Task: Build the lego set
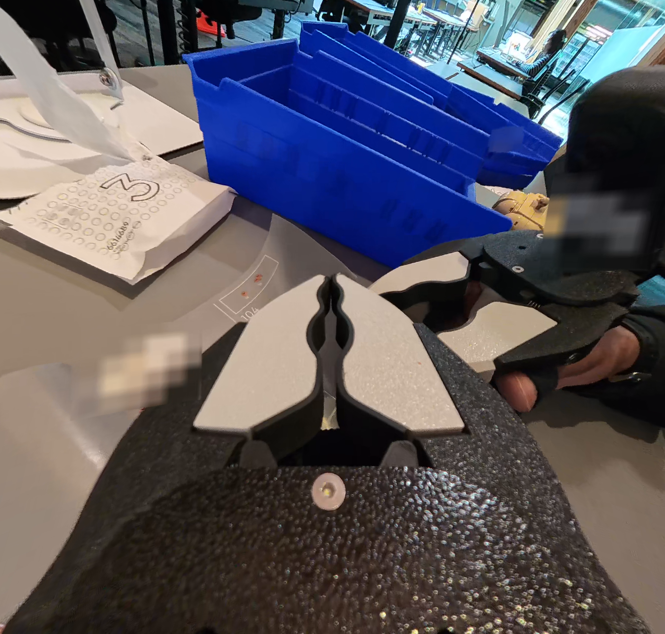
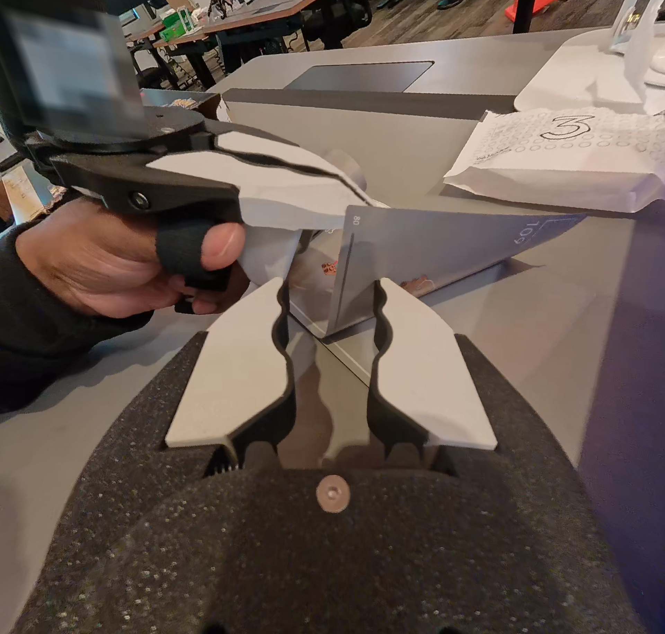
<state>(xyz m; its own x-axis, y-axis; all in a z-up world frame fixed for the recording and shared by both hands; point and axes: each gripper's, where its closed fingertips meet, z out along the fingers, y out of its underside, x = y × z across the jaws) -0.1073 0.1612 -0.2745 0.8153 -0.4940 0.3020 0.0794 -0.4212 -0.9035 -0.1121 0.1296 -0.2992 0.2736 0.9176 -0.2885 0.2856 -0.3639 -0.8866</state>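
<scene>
The left tongs (image 1: pixel 331 282) pinch a lifted grey glossy booklet page (image 2: pixel 449 249); only the right view shows this. The right tongs (image 2: pixel 329 289) gape around its corner. Only the left view shows blue plastic bins (image 1: pixel 324 170) on the grey surface (image 1: pixel 54 310).

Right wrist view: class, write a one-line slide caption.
Open right gripper faces a lifted grey booklet page; the left gripper, jaws shut, pinches its corner.

Blue bins (image 1: pixel 342 156) ahead, blocking.
</scene>
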